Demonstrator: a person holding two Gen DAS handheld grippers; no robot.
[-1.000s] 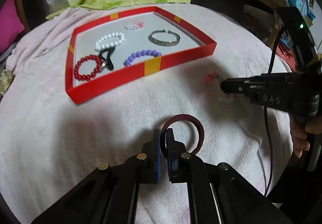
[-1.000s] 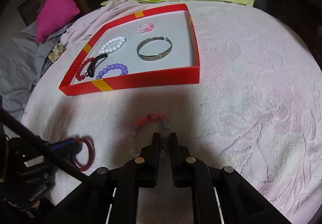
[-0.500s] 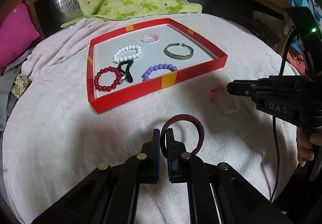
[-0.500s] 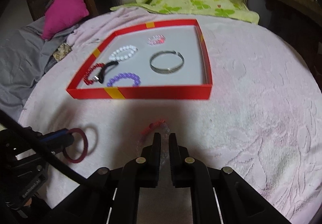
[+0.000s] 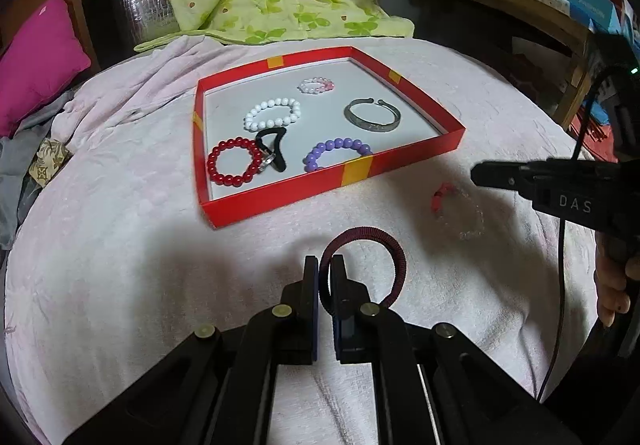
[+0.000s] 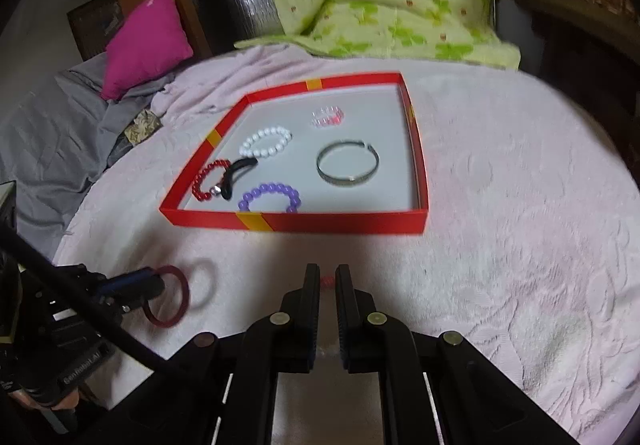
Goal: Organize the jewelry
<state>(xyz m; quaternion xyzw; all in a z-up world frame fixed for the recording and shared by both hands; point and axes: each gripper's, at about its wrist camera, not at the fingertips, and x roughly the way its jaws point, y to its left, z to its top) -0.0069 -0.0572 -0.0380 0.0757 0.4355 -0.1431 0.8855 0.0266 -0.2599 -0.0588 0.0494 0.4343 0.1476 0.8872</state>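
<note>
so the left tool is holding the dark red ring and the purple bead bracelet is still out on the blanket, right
Not quite. The left tool does hold the dark red ring, but the purple bead bracelet already lies inside the red tray, as the left wrist view shows.

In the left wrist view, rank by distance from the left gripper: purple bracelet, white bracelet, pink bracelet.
From the left gripper:
1. Purple bracelet, by the tray's near wall.
2. White bracelet, mid-tray, left.
3. Pink bracelet, near the far wall.
</note>
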